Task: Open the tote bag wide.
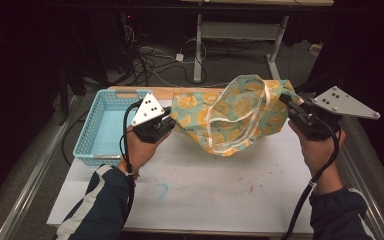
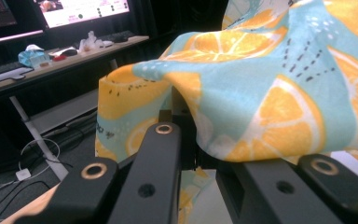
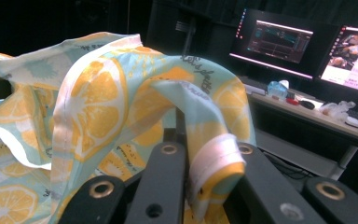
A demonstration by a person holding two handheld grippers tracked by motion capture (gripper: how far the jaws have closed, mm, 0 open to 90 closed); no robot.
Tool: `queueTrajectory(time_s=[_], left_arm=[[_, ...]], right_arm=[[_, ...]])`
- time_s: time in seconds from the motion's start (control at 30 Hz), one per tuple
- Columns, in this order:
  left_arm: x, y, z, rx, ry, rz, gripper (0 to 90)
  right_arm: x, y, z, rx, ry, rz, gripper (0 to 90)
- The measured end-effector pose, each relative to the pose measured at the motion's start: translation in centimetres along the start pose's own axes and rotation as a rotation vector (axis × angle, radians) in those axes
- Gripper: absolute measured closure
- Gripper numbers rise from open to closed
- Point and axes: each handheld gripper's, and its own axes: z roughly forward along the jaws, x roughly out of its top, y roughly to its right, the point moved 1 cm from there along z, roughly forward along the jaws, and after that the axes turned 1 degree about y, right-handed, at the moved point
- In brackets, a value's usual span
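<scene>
high view: a person stands at a white table with a two-jaw gripper in each hand. between the two grippers hangs a cloth bag printed with orange slices on pale blue, with white strap handles. the left gripper has its jaws clamped on the bag's left edge, and the right gripper has its jaws clamped on the bag's right edge. the bag is lifted and spread, sagging in the middle, its lowest fold at or just above the table top. a light blue plastic basket sits at the left end of the table, just beside the left gripper.

as a judgement, the bag is picked up and stretched open between both grippers, so the grasp is done. what seems left is to fold it, lay it flat, or move it into the basket.
</scene>
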Motion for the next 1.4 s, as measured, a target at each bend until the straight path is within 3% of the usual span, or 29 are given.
queueTrajectory(time_s=[0.3, 0.4, 0.7, 1.1, 1.4], left_arm=[[-0.9, 0.0, 2.0, 0.006, -0.028, -0.005, 87.0], [-1.3, 0.0, 2.8, 0.015, -0.043, 0.017, 87.0], [-2.2, -0.3, 5.2, 0.034, -0.077, 0.028, 87.0], [-2.8, -1.9, 8.5, 0.055, -0.138, 0.009, 86.9], [-2.7, -3.4, 10.1, 0.114, -0.177, 0.003, 86.9]], right_arm=[[-1.6, 0.7, 1.8, -0.019, -0.045, 0.014, 89.4], [-2.2, 1.0, 2.4, -0.019, -0.062, 0.031, 89.4], [-3.5, 1.9, 4.5, -0.039, -0.105, 0.044, 89.4], [-3.5, 2.4, 8.1, -0.066, -0.168, 0.009, 89.4], [-3.7, 2.4, 11.2, -0.08, -0.213, -0.003, 89.4]])
